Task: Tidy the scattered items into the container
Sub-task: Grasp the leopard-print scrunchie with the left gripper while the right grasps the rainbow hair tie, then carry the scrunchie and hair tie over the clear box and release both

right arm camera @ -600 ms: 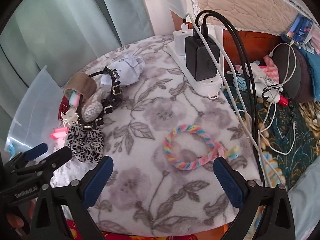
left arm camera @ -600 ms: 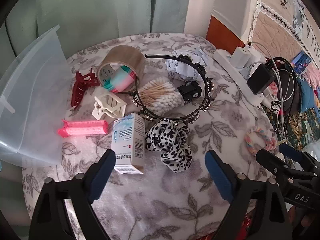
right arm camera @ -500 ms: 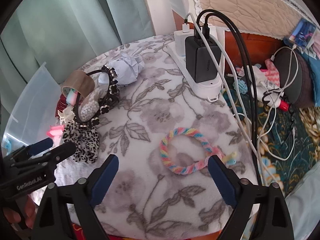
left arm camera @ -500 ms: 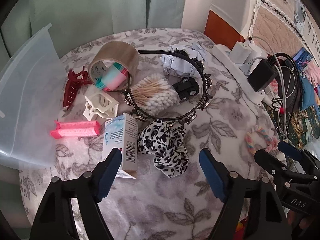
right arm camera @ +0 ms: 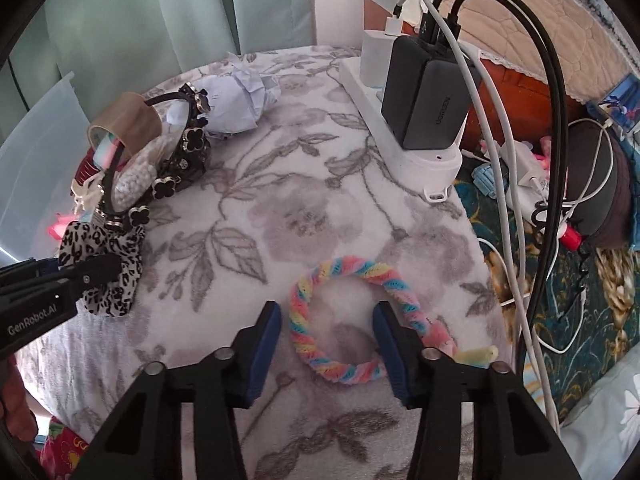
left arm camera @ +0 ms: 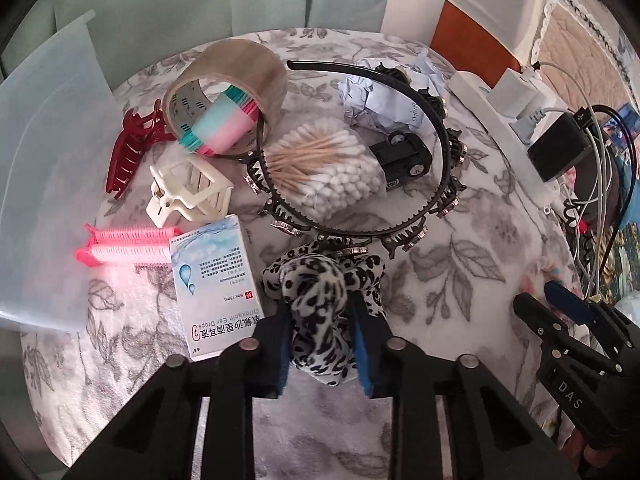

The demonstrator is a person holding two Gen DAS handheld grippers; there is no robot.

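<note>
My left gripper (left arm camera: 322,334) is shut on the leopard-print scrunchie (left arm camera: 320,300), which still rests on the floral cloth; it also shows in the right wrist view (right arm camera: 106,264). My right gripper (right arm camera: 326,334) is partly open and straddles the left side of the rainbow braided ring (right arm camera: 352,316), one finger outside it and one inside. The clear plastic container (left arm camera: 44,168) stands at the table's left edge. The ear-drop box (left arm camera: 216,280), pink roller (left arm camera: 124,250), white claw clip (left arm camera: 188,192), red claw clip (left arm camera: 128,148), tape roll (left arm camera: 228,84), cotton swabs (left arm camera: 324,172) and black headband (left arm camera: 440,168) lie scattered.
A crumpled paper ball (right arm camera: 240,100) and a black toy car (left arm camera: 404,160) lie at the back. A white power strip (right arm camera: 404,132) with chargers and cables (right arm camera: 552,160) runs along the right edge. Clutter lies below the table on the right.
My left gripper has moved forward and closed on the leopard scrunchie. My right gripper has moved forward and narrowed around the rainbow ring's left side.
</note>
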